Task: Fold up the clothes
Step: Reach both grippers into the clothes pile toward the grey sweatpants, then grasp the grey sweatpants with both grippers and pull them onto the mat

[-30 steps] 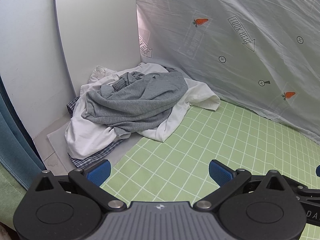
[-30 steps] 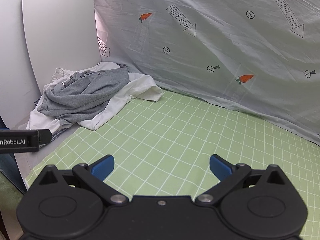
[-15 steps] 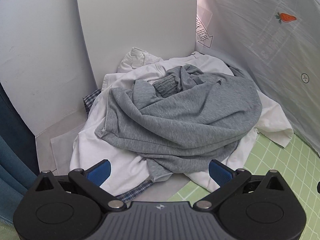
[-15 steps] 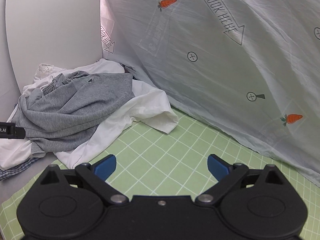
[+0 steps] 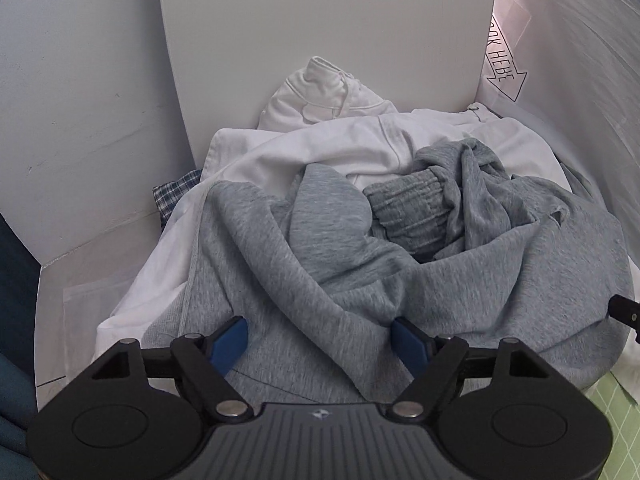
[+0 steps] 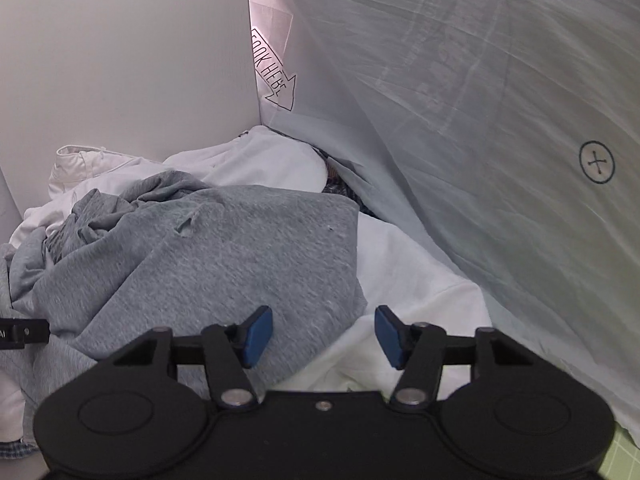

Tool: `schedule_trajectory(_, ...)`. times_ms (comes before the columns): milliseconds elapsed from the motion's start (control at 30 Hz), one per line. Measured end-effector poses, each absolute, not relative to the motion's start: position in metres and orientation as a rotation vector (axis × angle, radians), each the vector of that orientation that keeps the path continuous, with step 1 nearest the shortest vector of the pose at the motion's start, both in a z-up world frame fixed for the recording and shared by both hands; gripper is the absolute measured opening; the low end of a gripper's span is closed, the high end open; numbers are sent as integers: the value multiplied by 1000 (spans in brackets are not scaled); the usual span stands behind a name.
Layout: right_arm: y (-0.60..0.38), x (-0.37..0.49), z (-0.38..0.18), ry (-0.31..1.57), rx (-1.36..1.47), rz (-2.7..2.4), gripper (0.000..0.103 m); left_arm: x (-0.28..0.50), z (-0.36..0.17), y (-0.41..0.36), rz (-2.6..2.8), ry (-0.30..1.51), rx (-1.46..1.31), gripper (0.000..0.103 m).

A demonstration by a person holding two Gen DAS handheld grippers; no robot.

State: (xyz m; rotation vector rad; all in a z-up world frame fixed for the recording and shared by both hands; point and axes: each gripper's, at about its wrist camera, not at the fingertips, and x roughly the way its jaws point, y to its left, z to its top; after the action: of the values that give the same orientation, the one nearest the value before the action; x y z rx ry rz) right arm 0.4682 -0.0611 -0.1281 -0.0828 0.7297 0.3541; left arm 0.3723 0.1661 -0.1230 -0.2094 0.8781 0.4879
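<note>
Grey sweatshirt [image 5: 420, 264], a soft, heathered knit with a ribbed cuff [image 5: 408, 212], is lying crumpled on top of the pile, filling the centre and lower half of the left wrist view and the lower left of the right wrist view. The left tool [image 5: 320, 338] is straddling a raised fold of this garment at the lower centre of its frame; its jaws have just been closing, cloth is lying between the blue pads [image 5: 230, 344], yet they are not visibly pressing on it. The right tool [image 6: 320, 336], also just closing, is standing half open over the sweatshirt's right-hand edge [image 6: 352, 280], where grey knit is giving way to the white garment [image 6: 416, 280] beneath; no pinch is showing. The sweatshirt's bulk is running across the frame from one tool to the other, so the coming lift is judged to depend on both tools biting grey cloth alone. A smoother white garment and a checked cloth [image 5: 176, 192] are lying underneath, against the white panel [image 5: 320, 40] and the printed sheet [image 6: 500, 120].
</note>
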Motion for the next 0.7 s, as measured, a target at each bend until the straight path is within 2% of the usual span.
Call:
schedule_trajectory(33,-59,474,-132,743,-77,354,43,372,-123,164,476,874,-190,73)
schedule_trajectory(67,-59,476,-135,743,-55,367,29,372,-123,162,463,872,-173,70)
schedule_trajectory(100,-62,475,-135,739,-25,371,19,372,-122,160,453,870,-155,64)
schedule_trajectory(133,-65,473,-135,735,4,373,3,372,-121,156,452,865,-131,56)
schedule_trajectory(200,-71,464,-131,700,28,352,2,371,-116,149,463,856,-86,42)
schedule_trajectory(233,-74,459,-129,685,20,345,2,371,-113,145,468,853,-65,31)
schedule_trajectory(300,-79,449,-125,660,-3,330,1,370,-107,138,471,844,-35,18)
schedule_trajectory(567,-141,373,-70,564,36,191,1,330,-53,105,321,761,-65,11)
schedule_trajectory(700,-193,314,-53,550,71,64,1,292,-35,70,180,746,-98,11)
